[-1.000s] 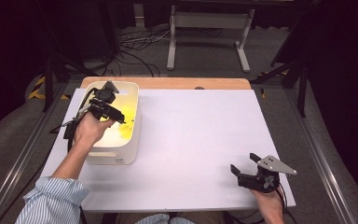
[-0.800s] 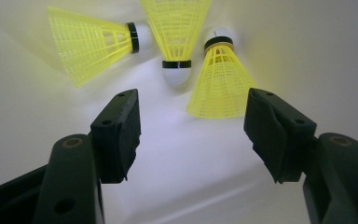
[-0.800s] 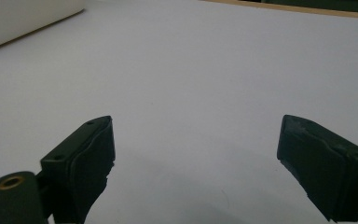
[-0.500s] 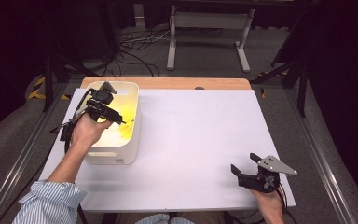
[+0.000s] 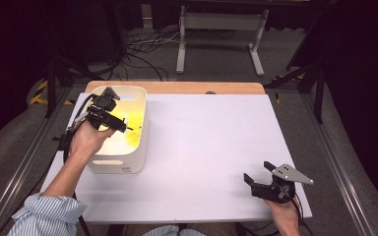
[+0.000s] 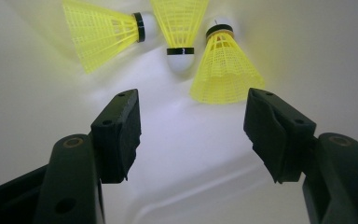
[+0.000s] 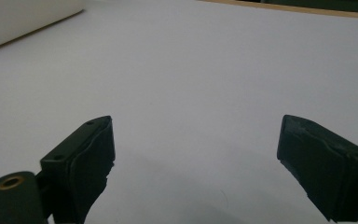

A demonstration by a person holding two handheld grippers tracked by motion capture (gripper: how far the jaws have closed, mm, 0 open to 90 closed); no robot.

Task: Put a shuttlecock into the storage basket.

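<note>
the left tool (image 6: pixel 193 135), jaws apart and empty, points down into the white bin (image 5: pixel 139 129) at the counter's (image 5: pixel 216 147) far left, three yellow shuttlecocks just ahead; the nearest (image 6: pixel 221 70) lies skirt toward the tool, cork away. the right tool (image 5: pixel 258 173), jaws apart, rests well apart at near right. against the earlier frame, both hands sit practically unchanged.

Table brightly lit, surroundings dark; gripper views soft, near jaws blurred.
</note>
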